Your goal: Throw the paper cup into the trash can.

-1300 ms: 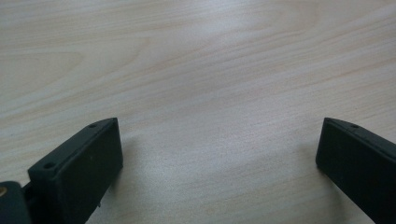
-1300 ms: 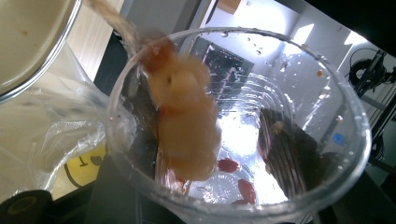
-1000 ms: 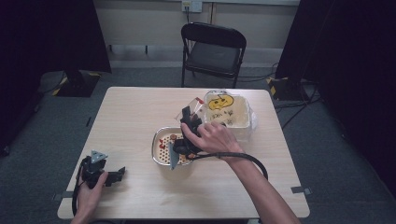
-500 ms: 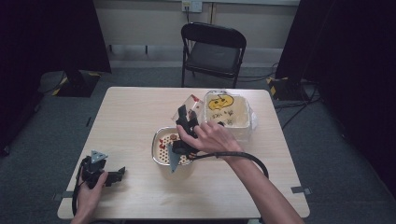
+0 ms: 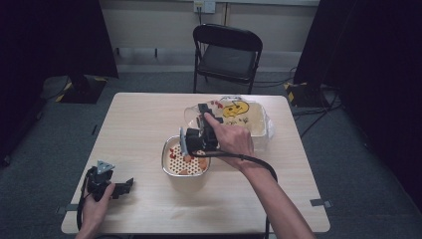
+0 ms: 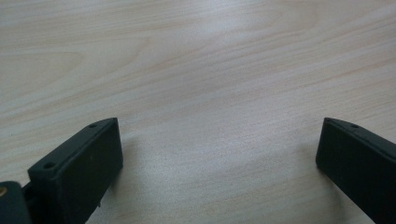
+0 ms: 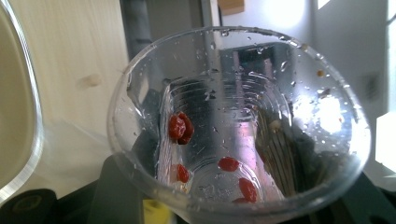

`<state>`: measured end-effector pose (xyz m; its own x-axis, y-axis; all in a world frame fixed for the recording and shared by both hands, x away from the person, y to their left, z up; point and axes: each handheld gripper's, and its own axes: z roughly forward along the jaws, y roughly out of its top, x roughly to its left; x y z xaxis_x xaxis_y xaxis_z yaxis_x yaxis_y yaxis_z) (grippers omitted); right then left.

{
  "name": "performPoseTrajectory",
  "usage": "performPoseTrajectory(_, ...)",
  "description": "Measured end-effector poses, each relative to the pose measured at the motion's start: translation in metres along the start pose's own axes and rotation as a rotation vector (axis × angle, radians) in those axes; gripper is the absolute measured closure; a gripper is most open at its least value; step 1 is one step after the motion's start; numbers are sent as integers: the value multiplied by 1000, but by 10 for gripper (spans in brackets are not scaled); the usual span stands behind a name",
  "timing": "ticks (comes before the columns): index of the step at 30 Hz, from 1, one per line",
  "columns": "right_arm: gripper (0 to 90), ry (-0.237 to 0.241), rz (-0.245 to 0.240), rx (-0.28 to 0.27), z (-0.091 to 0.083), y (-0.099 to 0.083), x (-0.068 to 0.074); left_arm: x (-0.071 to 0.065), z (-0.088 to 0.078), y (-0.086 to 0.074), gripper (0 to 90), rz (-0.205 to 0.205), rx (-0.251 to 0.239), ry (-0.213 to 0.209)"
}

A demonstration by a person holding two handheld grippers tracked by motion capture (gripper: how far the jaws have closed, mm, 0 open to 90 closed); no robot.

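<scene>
My right gripper (image 5: 205,117) is shut on a clear plastic cup (image 5: 199,110), held above the table between the metal bowl and the clear tub. In the right gripper view the wet cup (image 7: 238,126) has several red berries (image 7: 180,127) clinging to its inner wall. The metal bowl (image 5: 169,168) has a perforated insert holding red and orange bits. At the table's front left corner my left gripper (image 5: 119,188) rests open; its jaws stand wide apart over bare wood (image 6: 210,93) with nothing between them.
A clear plastic tub (image 5: 261,127) with a yellow smiley face stands at the back right of the table. A black folding chair (image 5: 226,55) is beyond the far edge. The right gripper's cable (image 5: 249,162) loops over the forearm.
The right gripper has carried the cup a little farther from the person, away from over the bowl. The left gripper has stayed still.
</scene>
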<state>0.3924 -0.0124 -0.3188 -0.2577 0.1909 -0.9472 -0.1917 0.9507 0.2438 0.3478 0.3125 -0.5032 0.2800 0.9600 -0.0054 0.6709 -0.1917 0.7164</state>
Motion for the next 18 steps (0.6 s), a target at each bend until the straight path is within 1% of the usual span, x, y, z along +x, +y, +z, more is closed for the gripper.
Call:
performPoseTrajectory(1, 476, 50, 196, -19, 1, -5, -6, 0, 0, 0, 0, 0, 0, 0)
performPoseTrajectory(2, 476, 50, 196, -19, 1, -5, -6, 0, 0, 0, 1, 0, 0, 0)
performPoseTrajectory(3, 477, 88, 331, -46, 3, -10, -8, 0, 0, 0, 1, 0, 0, 0)
performPoseTrajectory(4, 476, 100, 366, -58, 5, -12, -9, 0, 0, 0, 1, -2, 0, 1)
performPoseTrajectory(5, 476, 100, 366, -58, 5, -12, -9, 0, 0, 0, 0, -2, 0, 1)
performPoseTrajectory(6, 478, 145, 503, -74, 8, -20, -12, 0, 0, 0, 1, -1, 0, 1)
performPoseTrajectory(8, 478, 173, 613, -91, 10, -27, -15, 0, 0, 0, 1, -2, 0, 1)
performPoseTrajectory(9, 478, 173, 613, -91, 10, -27, -15, 0, 0, 0, 1, -2, 0, 1)
performPoseTrajectory(10, 478, 192, 695, -107, 12, -34, -18, 0, 0, 0, 1, 0, 0, 0)
performPoseTrajectory(11, 477, 207, 749, -122, 12, -38, -19, 0, 0, 0, 0, -1, 0, 0)
performPoseTrajectory(12, 477, 207, 749, -122, 12, -38, -19, 0, 0, 0, 1, -1, 0, 0)
performPoseTrajectory(13, 478, 230, 842, -151, 12, -44, -21, 0, 0, 0, 1, 0, 0, 0)
performPoseTrajectory(14, 478, 230, 842, -151, 12, -44, -21, 0, 0, 0, 1, 0, 0, 0)
performPoseTrajectory(15, 478, 256, 903, -175, 13, -47, -23, 0, 0, 0, 0, 0, 0, 0)
performPoseTrajectory(18, 477, 304, 1011, -231, 12, -52, -25, 0, 0, 0, 1, 0, 0, 0)
